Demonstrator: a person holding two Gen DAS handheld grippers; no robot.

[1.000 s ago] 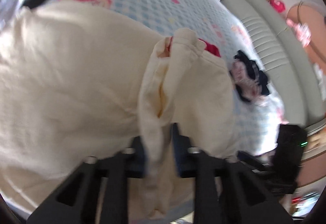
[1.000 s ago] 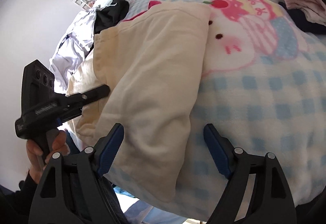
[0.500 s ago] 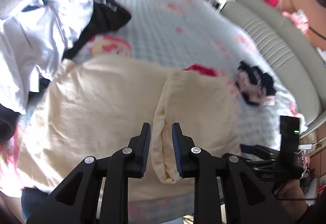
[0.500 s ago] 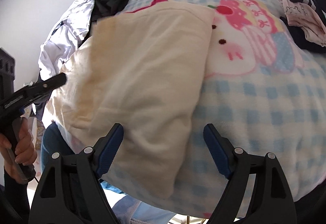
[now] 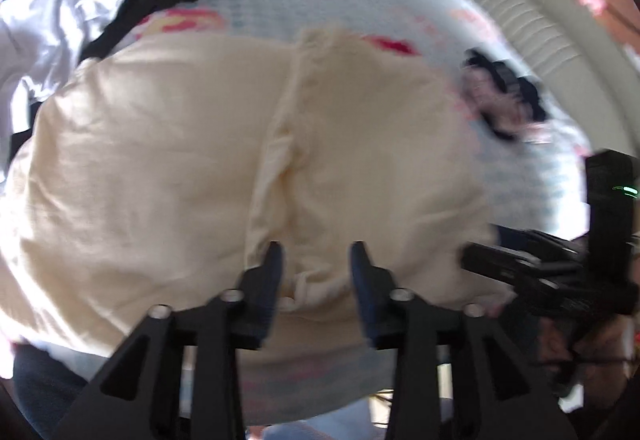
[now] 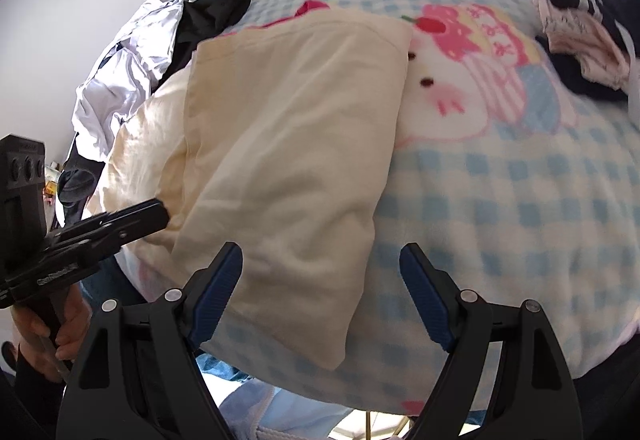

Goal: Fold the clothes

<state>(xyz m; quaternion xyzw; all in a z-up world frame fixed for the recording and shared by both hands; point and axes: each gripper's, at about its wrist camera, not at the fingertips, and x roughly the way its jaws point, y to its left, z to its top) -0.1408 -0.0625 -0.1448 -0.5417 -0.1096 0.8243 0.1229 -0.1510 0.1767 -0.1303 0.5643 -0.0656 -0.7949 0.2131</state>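
- Cream garment (image 6: pixel 296 143) spread on the bed, over a blue-checked cartoon blanket (image 6: pixel 500 191); one side folded over the rest, near corner hanging at the bed's front edge.
- Left tongs (image 5: pixel 316 268) opening, hovering over the folded edge near the front of the bed; a ridge of cream cloth in the gap between the pads, pads not pressing on it.
- Right tongs (image 6: pixel 320 280) spread wide, empty, hovering above the garment's near corner and the blanket just beside it.
- Left tongs seen from the right wrist view at the garment's left edge, gripped by a hand (image 6: pixel 48 336).
- White and black clothes (image 6: pixel 160 39) heaped at the bed's far left, touching the cream garment's far edge.
- Dark and pale clothes (image 6: pixel 580 27) piled at far right, well apart from it.
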